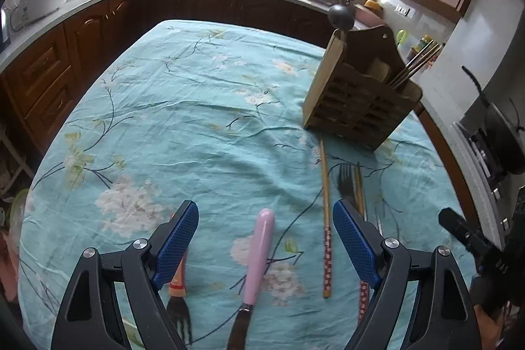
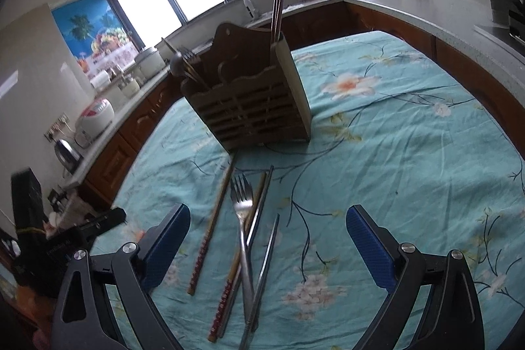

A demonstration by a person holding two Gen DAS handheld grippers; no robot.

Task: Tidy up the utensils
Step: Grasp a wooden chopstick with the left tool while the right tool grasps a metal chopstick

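below the wide-open right gripper, fork crosses chopsticks; closing risks snagging both. left gripper gapes, empty.

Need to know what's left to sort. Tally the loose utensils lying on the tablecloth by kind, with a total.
Forks: 2 (metal fork, orange-handled fork)
Knives: 1 (pink-handled knife)
Chopsticks: 4 (patterned wooden chopsticks, metal chopsticks)
Total: 7

Lying flat on the teal cloth: pink-handled knife, steel fork, patterned chopsticks, before the upright wooden caddy.
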